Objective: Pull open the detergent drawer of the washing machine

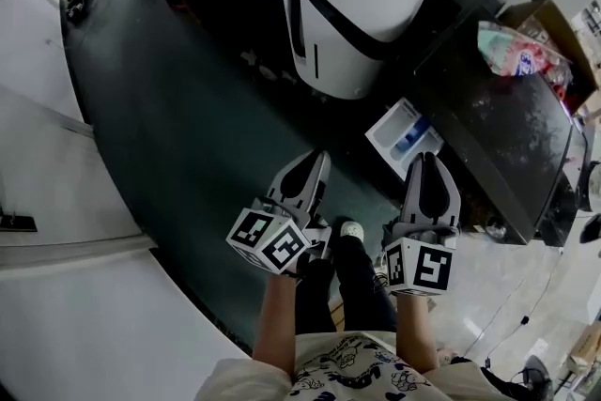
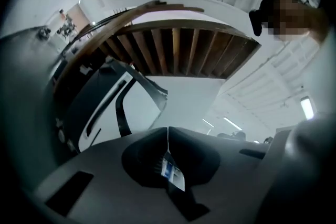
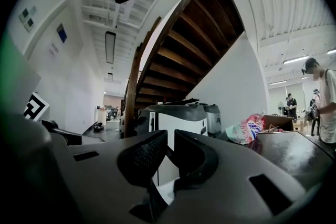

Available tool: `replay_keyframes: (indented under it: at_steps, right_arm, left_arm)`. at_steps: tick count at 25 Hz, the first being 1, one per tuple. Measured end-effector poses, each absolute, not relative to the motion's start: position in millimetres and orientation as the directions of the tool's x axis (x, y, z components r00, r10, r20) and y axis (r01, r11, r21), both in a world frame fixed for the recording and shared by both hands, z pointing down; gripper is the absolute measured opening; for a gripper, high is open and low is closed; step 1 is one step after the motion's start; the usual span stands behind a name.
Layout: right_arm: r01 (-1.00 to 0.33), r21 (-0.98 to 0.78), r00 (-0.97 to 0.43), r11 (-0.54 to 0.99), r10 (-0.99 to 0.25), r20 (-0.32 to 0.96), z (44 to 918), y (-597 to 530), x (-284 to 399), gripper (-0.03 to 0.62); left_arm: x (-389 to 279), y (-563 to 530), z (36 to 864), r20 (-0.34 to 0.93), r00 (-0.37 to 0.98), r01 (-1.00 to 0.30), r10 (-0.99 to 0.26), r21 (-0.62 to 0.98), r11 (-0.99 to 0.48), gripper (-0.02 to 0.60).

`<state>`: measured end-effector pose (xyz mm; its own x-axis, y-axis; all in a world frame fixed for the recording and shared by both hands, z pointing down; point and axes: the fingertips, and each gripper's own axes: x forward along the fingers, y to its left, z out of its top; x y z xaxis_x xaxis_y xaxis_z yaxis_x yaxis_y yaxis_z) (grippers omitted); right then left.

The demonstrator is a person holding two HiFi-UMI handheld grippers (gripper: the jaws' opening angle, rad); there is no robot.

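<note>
Detergent drawer (image 1: 402,138): white tray with something blue inside, jutting out of the front of the dark washing machine (image 1: 512,141) over the dark floor (image 1: 188,108). By the look of it, it is already pulled well out, so the task seems mostly or wholly done. Whether it sits at full travel cannot be told.

Right gripper (image 1: 427,160): held level, tips just short of the drawer in the head view and a little to its right. This is clearly the nearer hand. Its fingers (image 3: 144,157) stand almost together with a thin gap between them and nothing in it. The washing machine's top shows off to the right in its own view.

Left gripper (image 1: 319,160): further left, well apart from the drawer, over bare floor. Its fingers (image 2: 199,155) are pressed together, empty.

Key relation: the drawer lies ahead of both grippers, between their lines, on the right hand's side. It slides out from the machine front toward the left of the head view, so any further pull would run that way.

Around: a pink and white bag (image 1: 521,52) lies on the machine's top. A large white and black appliance (image 1: 362,5) stands beyond.
</note>
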<state>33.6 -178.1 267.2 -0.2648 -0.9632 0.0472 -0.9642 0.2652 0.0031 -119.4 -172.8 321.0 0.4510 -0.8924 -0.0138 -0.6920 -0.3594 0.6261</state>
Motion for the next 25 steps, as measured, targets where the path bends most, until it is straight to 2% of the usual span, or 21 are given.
replay_keyframes:
  at_steps: [12, 16, 25]
  right_arm:
    - [-0.932, 0.021, -0.363, 0.362, -0.931, -0.050, 174, -156, -4, 0.040]
    - [-0.919, 0.028, -0.394, 0.393, -0.916, -0.074, 152, -148, -17, 0.040]
    - [-0.893, 0.043, -0.449, 0.447, -0.883, -0.136, 109, -134, -37, 0.040]
  left_arm:
    - [-168, -132, 199, -0.006, 0.212, -0.934, -0.977, 0.294, -0.204, 0.014]
    - [-178, -116, 166, -0.035, 0.162, -0.966, -0.986, 0.199, -0.166, 0.014]
    - [-202, -92, 122, -0.073, 0.057, -0.991, -0.996, 0.117, -0.065, 0.014]
